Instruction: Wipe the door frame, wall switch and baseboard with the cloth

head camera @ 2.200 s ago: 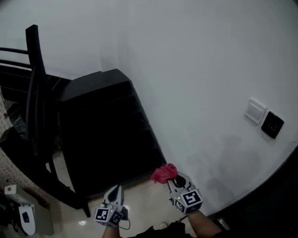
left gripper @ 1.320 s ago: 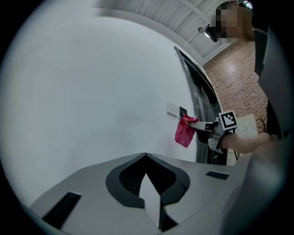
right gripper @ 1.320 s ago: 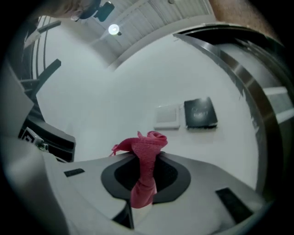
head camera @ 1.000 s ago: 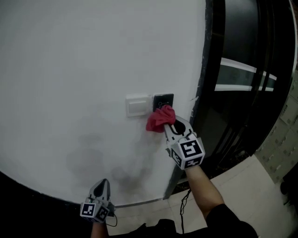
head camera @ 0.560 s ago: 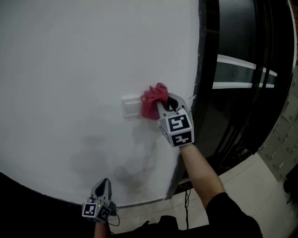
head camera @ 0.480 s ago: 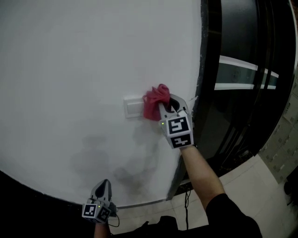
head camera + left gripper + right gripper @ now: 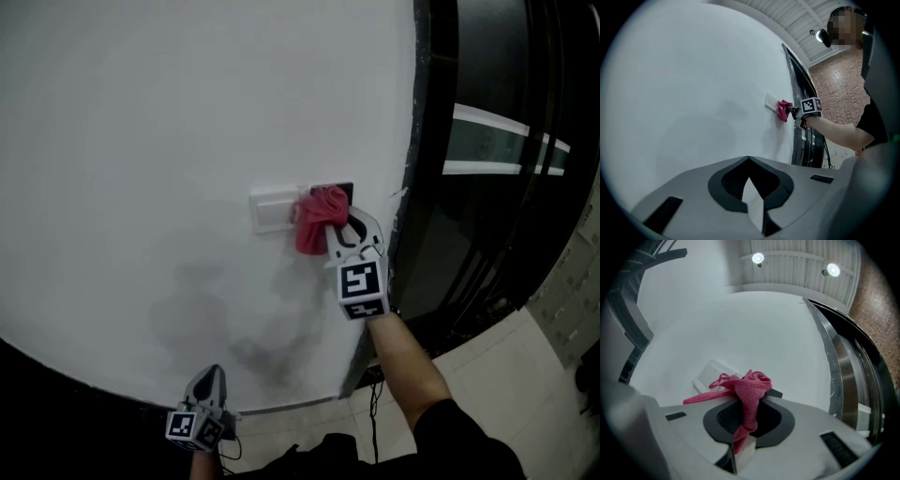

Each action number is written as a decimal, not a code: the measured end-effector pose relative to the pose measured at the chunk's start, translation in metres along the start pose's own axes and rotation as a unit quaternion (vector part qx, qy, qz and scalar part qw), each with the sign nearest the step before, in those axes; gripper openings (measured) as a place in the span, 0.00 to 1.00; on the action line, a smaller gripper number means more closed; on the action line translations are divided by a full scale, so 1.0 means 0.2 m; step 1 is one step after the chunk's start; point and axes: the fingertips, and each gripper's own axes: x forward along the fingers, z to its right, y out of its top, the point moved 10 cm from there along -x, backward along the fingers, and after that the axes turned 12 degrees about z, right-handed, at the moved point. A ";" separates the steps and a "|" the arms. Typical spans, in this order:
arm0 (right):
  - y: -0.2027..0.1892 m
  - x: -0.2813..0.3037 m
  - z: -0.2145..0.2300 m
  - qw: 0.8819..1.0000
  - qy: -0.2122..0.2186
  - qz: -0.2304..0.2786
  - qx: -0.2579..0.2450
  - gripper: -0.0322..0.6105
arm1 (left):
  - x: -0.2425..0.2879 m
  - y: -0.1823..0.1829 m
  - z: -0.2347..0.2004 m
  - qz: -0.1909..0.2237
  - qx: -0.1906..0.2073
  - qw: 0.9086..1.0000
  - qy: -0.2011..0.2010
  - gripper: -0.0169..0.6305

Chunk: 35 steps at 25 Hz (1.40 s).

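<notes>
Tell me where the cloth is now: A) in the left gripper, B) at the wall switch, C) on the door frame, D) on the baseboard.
B: the cloth, held in the right gripper, sits against the wall at the switch, covering most of the dark plate beside it.

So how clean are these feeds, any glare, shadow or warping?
Head view: sharp, even light; grey patches on the wall below the cloth, shadow or stain unclear. Right gripper view: fisheye bends the door frame, two ceiling lights glare. Left gripper view: dark corners.
</notes>
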 end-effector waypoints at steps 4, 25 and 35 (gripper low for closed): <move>-0.04 -0.03 -0.01 1.000 0.002 -0.004 0.008 0.13 | 0.01 -0.04 0.02 -0.014 -0.005 1.000 -0.005 0.02; 0.07 -0.03 0.22 0.999 -0.017 0.021 0.028 0.13 | -0.01 -0.06 0.03 -0.015 -0.011 1.000 -0.004 0.02; 0.06 0.03 0.27 0.999 -0.032 0.012 0.018 0.13 | -0.07 -0.06 0.00 -0.022 -0.008 1.000 0.018 0.02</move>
